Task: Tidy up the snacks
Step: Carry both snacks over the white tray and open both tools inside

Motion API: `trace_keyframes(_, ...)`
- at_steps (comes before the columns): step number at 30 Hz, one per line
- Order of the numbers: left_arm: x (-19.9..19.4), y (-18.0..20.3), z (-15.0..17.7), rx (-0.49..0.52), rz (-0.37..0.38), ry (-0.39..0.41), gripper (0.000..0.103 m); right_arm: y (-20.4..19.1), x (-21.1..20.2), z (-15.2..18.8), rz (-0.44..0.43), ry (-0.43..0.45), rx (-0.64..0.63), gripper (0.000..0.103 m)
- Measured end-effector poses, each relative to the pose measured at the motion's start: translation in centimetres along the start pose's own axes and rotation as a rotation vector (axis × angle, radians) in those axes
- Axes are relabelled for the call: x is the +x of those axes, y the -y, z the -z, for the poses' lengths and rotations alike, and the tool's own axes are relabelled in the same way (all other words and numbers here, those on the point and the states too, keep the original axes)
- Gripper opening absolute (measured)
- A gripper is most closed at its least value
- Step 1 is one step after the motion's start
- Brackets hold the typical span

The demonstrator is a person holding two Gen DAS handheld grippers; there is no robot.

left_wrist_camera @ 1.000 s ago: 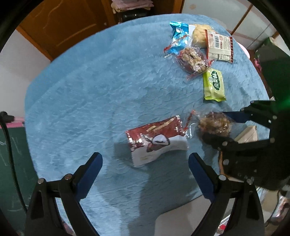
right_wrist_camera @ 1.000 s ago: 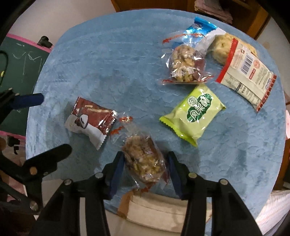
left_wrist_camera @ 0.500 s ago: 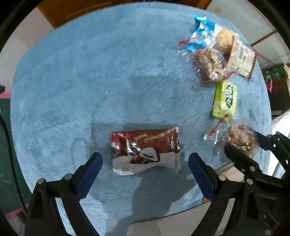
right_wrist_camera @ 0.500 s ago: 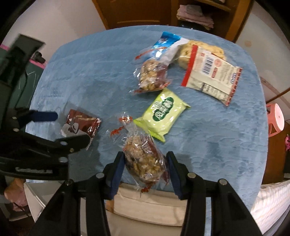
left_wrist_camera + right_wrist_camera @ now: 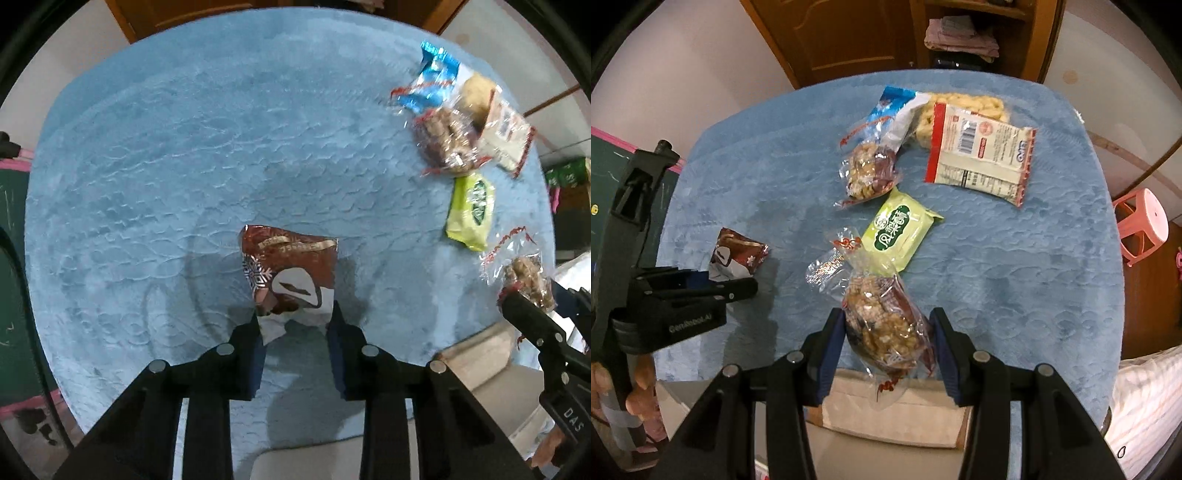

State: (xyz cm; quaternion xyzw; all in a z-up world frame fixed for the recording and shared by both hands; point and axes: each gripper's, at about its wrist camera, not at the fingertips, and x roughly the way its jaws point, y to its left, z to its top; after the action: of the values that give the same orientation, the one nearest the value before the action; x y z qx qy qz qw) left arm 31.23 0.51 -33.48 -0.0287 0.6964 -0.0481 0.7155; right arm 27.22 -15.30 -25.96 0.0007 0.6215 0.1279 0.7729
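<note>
Left wrist view: the left gripper (image 5: 295, 321) has its jaws pinched narrow on the near, white end of the brown packet (image 5: 290, 275), which crumples and lifts off the table (image 5: 147, 184) while its far end points away from the jaws. Right wrist view: the right gripper (image 5: 888, 332) holds its jaws half-wide around the nut bag (image 5: 884, 325), the pads pressing its sides, the twisted clear top sticking out ahead.

My judgement is that both hands are at the pick-up step, each with one snack to carry to the group farther out. To do it well, the left should keep its bite on the packet's sealed end and lift straight, since foil is slick and the grip is near the edge. The right should not squeeze harder; the lumpy filling looks brittle.

Just beyond the nut bag lies a flat green pack (image 5: 899, 230), smooth and pillow-shaped. Farther ahead sit a second clear nut bag (image 5: 866, 173), a blue wrapper (image 5: 886, 110), pale puffed pieces, and a white pouch (image 5: 979, 151) with a red border and barcode. The table wears a plush blue quilted cover.
</note>
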Motion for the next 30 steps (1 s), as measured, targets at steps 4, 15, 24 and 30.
trace_keyframes(4,-2.3,-0.5,1.6,-0.006,0.011,0.064,0.021,0.6,-2.2,0.8,-0.002,0.031,-0.005,0.048)
trace_keyframes(15,-14.7,2.1,10.7,0.059,0.028,0.325,0.021,-0.6,-11.0,3.7,-0.049,0.189,-0.003,0.048)
trace_keyframes(24,-21.1,7.5,20.2,0.152,0.048,0.403,0.022,-1.1,-17.5,10.0,-0.099,0.241,-0.045,0.048)
trace_keyframes(30,-21.6,10.1,24.3,0.177,0.037,0.403,0.022,-1.7,-18.1,14.0,-0.108,0.208,-0.085,0.048)
